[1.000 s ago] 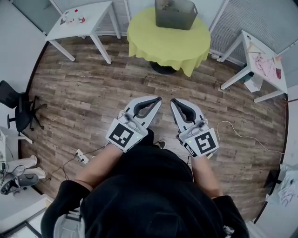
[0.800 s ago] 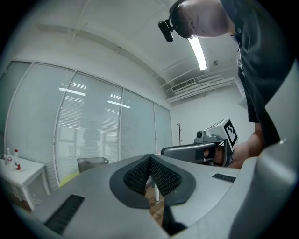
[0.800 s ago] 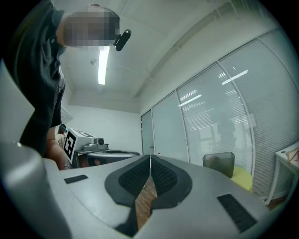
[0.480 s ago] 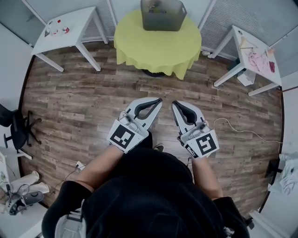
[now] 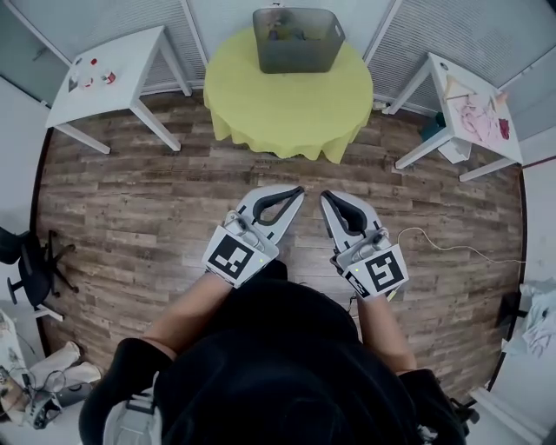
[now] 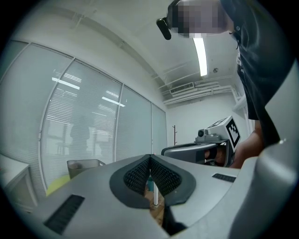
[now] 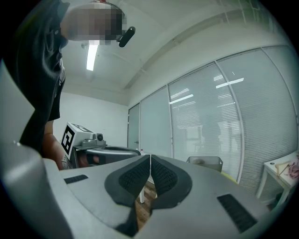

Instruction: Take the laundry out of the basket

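Ahead, at the far side of the room, the basket stands on a round tabletop draped in a yellow-green cloth that hangs in soft folds over the edge. The basket is grey and rectangular, with rounded corners and smooth walls. The laundry shows only as a few coloured scraps inside it, too small to tell apart.

Between the person and that tabletop lies bare floor of brown, worn-grained wood planks. A white table stands left of the round one with small red-and-white things on it. Another white table to the right carries pale pink sheets or cloth. A black chair sits at the left edge, and a thin pale cable loops over the planks at the right. Glass panels with ribbed blinds line the far wall.

The left gripper and the right gripper are held side by side, near the person and well apart from the basket, pointing toward it. Each has its grey plastic jaws closed, the black ribbed pads meeting at the tip with nothing between them.
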Demonstrator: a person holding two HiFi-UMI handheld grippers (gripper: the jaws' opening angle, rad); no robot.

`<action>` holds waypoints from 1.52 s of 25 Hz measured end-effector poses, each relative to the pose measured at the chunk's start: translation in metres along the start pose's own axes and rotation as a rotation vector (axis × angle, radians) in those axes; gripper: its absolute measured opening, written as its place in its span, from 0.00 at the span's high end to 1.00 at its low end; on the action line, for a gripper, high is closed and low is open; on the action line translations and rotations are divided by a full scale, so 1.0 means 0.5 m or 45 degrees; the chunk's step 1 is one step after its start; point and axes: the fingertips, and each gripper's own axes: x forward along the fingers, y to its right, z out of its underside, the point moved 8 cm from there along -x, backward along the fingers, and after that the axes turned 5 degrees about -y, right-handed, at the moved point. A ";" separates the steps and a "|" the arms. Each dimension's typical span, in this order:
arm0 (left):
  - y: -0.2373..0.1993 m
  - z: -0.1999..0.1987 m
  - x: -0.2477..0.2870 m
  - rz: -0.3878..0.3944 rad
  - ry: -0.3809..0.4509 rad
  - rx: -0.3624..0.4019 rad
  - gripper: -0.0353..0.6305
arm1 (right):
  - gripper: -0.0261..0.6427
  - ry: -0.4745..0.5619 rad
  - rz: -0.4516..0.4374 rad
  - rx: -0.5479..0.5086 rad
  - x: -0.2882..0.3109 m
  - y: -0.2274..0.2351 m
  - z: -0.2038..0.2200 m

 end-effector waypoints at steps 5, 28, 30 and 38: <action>-0.084 0.004 0.014 0.021 0.009 -0.027 0.93 | 0.93 -0.014 0.003 0.006 0.080 0.022 0.000; -0.230 0.030 0.091 -0.004 -0.057 -0.053 0.93 | 0.93 -0.043 -0.050 0.029 0.214 0.143 0.019; -0.230 0.028 0.117 -0.019 -0.065 -0.057 0.93 | 0.93 -0.040 -0.065 0.032 0.213 0.173 0.020; -0.234 -0.005 0.266 -0.074 -0.085 -0.027 0.93 | 0.93 -0.020 -0.129 0.039 0.199 0.332 0.017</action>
